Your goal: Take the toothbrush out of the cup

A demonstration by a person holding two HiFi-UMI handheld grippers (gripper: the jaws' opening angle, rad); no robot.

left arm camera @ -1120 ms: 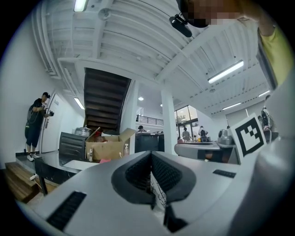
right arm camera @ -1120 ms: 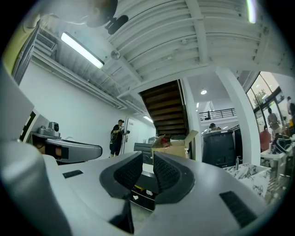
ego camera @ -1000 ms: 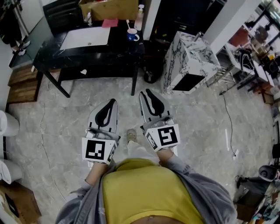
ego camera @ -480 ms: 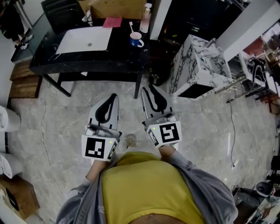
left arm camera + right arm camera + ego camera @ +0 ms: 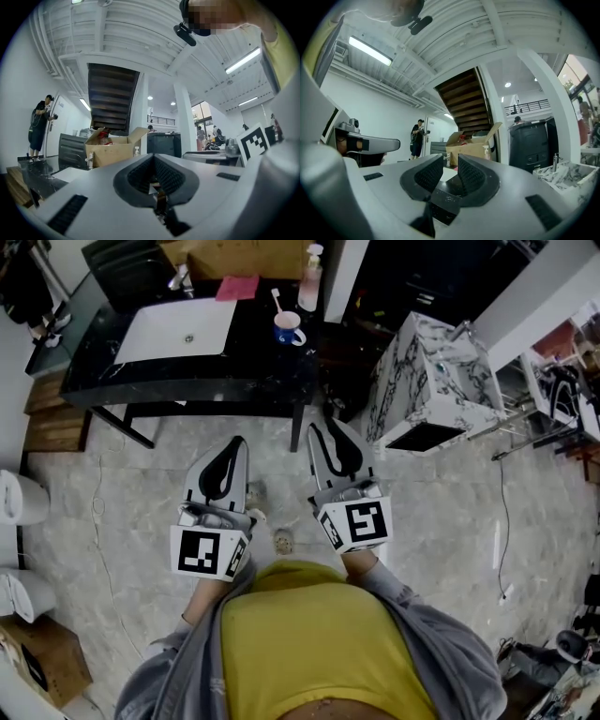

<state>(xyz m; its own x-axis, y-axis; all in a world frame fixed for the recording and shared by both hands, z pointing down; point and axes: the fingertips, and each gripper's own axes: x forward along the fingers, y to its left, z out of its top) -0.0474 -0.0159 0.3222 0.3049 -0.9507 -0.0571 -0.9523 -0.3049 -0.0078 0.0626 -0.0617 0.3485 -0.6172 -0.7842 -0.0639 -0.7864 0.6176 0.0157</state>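
**Head view: cup and toothbrush ahead of 2 level grippers, well apart**

Left side: the left gripper (image 5: 234, 442) points level toward the black table (image 5: 169, 369). Its own view shows the 2 dark pads meeting at their tips, clenched on nothing.

Centre: the blue cup (image 5: 288, 329) stands on the right end of the table, just right of the white sink (image 5: 178, 329). The toothbrush (image 5: 277, 301) stands in the cup, not yet taken out. Its long axis is near upright and leans toward the upper left of the picture, with the free end above the rim. The cup lies straight ahead of both grippers, well apart from them, with open floor and the table edge between. It falls between the lines along which the 2 grippers point, somewhat closer to the right one.

Right side: the right gripper (image 5: 323, 427) also points level. Its jaws are opening, and a clear gap shows between the pads in its own view. Nothing stands between them and they touch nothing.

Judgement: the right gripper is the nearer and readier one. The coming move is a forward reach to the free end of the toothbrush, followed by a lift along its axis.
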